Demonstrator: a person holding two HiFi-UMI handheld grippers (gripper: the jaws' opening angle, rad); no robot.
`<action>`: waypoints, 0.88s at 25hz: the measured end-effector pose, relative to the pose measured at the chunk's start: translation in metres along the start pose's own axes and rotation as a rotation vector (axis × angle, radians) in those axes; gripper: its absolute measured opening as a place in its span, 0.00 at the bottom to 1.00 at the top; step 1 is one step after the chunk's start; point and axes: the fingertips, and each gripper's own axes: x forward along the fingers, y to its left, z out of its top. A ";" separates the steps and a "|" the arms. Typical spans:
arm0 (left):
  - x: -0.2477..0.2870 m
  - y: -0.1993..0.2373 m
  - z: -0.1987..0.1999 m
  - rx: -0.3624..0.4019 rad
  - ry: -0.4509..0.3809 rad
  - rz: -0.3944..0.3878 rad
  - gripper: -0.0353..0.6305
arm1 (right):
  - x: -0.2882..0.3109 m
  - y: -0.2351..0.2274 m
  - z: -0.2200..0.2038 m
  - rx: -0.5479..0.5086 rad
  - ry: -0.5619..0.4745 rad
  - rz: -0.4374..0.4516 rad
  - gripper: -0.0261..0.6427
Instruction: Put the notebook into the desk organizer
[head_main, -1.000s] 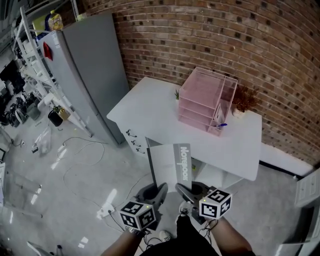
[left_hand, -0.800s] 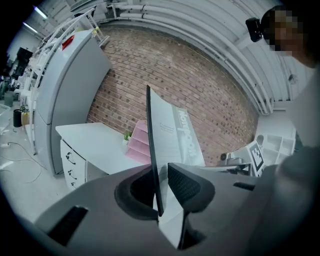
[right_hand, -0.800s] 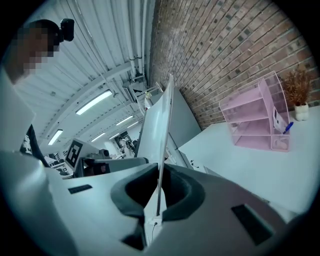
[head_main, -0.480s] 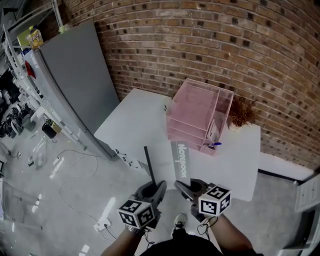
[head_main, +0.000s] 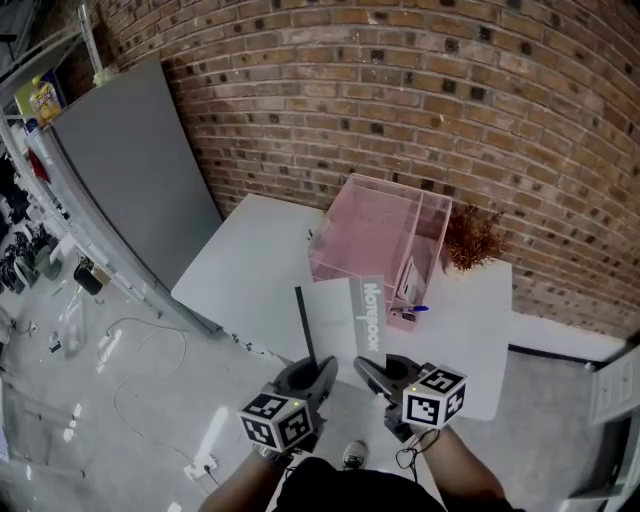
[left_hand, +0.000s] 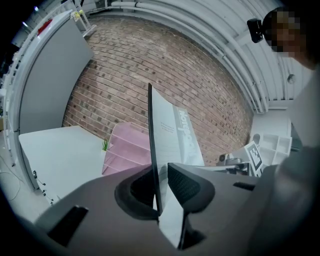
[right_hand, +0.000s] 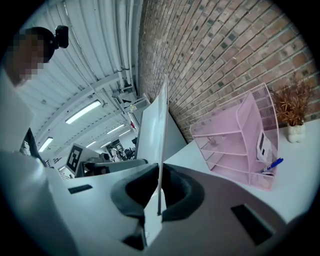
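Left gripper (head_main: 322, 372) and right gripper (head_main: 367, 368) fingers both clamped bottom edge of upright notebook (head_main: 335, 320), desk organizer (head_main: 365, 235) at 12 o'clock

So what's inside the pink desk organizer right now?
The desk organizer's side compartment holds a blue pen and a white card; the tray shelves look empty. In the head view the held notebook covers part of its lower front.

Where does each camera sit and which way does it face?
Head view: on the head, facing steeply down at table, organizer, notebook; left gripper, right gripper, forearms show.
Left gripper view: on that gripper, along jaws shut on notebook, toward wall; right gripper visible.
Right gripper view: same, other edge, toward organizer; left gripper visible.
All share notebook, organizer.
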 end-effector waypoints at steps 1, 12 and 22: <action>0.005 0.000 0.002 0.004 0.002 -0.007 0.15 | 0.000 -0.004 0.003 0.008 -0.006 -0.003 0.07; 0.048 0.024 0.023 0.048 0.031 -0.101 0.15 | 0.019 -0.040 0.028 0.103 -0.067 -0.069 0.06; 0.086 0.081 0.053 0.099 0.088 -0.158 0.22 | 0.055 -0.077 0.069 0.209 -0.184 -0.148 0.06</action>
